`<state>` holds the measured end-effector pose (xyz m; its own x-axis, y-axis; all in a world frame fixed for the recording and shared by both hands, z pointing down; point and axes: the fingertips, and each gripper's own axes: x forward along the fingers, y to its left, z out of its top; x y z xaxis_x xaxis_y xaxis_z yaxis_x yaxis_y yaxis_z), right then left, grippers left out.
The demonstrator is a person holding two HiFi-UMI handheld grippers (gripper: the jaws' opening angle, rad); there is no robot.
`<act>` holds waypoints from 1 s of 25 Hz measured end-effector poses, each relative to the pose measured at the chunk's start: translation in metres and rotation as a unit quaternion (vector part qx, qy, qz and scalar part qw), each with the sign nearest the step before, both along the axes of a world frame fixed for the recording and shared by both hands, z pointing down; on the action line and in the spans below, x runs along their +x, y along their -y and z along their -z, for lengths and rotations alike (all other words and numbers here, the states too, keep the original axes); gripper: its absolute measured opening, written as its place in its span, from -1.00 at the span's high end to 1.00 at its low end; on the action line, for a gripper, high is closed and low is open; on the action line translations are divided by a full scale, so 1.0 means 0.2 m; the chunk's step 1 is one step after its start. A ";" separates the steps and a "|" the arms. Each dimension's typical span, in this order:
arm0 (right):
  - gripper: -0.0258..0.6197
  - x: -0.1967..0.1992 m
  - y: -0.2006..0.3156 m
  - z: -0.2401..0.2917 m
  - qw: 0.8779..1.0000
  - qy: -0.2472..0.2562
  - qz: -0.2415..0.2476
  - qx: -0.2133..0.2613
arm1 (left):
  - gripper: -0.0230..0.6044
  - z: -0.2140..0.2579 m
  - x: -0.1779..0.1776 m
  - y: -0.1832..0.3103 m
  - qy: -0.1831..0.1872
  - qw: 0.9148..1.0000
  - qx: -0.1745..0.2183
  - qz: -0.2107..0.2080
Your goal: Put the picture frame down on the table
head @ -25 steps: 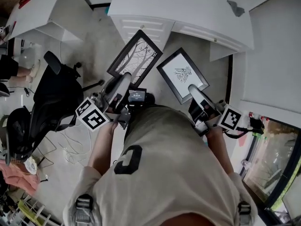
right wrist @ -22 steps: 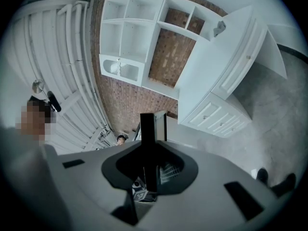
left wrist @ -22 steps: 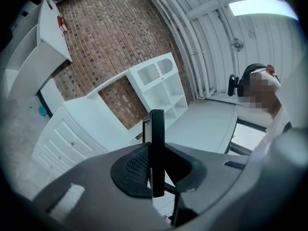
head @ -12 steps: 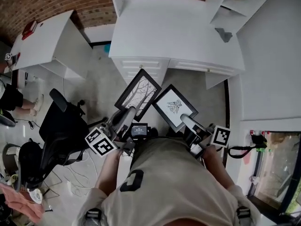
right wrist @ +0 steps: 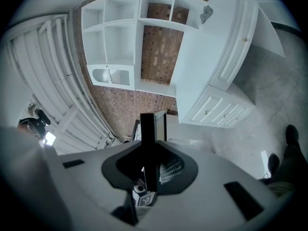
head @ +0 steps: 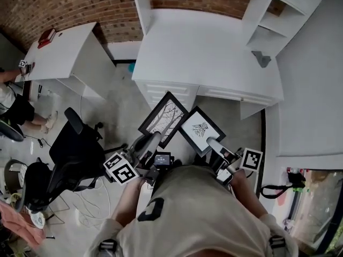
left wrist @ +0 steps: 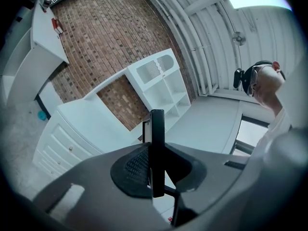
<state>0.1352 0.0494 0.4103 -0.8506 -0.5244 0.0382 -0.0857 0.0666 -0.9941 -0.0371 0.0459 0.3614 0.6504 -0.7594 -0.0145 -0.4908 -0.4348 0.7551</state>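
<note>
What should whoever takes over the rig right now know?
Left claw: shut on the edge of the frame with the tree picture.
Right claw: shut on the edge of the frame with the small drawing.
Both frames are in the air over the floor, short of the white table.
Done: frames in hand. Left: set them down on the table.

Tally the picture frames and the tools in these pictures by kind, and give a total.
Picture frames: 2, the tree print and the sketch print
Tools: 2, the left tool shut on the tree print, the right tool shut on the sketch print
Total: 4
</note>
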 end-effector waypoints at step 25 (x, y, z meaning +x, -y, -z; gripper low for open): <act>0.77 0.14 -0.01 -0.17 0.998 0.056 -0.010 0.015 | 0.77 -0.05 -0.14 0.01 0.075 0.993 0.001 0.096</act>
